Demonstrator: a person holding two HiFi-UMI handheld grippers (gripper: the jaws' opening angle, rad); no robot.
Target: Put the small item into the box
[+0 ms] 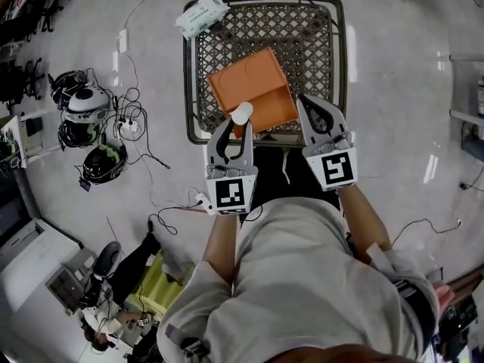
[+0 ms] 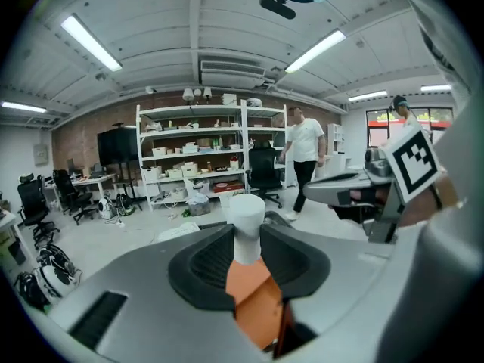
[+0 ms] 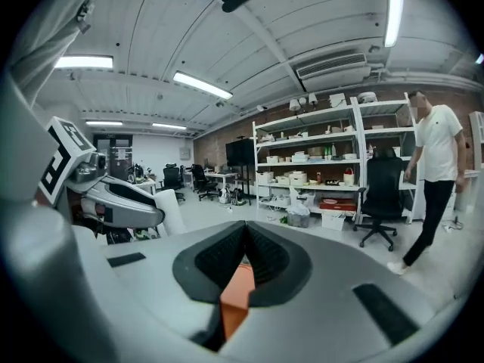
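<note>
The small item is a white cylinder (image 1: 242,113), held upright by my left gripper (image 1: 240,121), which is shut on it just over the near edge of the orange box (image 1: 257,85). In the left gripper view the cylinder (image 2: 246,225) stands between the dark pads (image 2: 208,267), with the orange box (image 2: 253,297) below. My right gripper (image 1: 303,102) is at the box's near right corner. Its jaws meet with nothing between them in the right gripper view (image 3: 243,231), and orange box (image 3: 236,297) shows beneath them.
The box lies open on a dark wire-mesh cart (image 1: 318,29). A white wipes pack (image 1: 200,15) sits on the cart's far left corner. Helmets and cables (image 1: 87,119) lie on the floor at left. A person in a white shirt (image 2: 304,153) walks past the shelves (image 2: 193,150).
</note>
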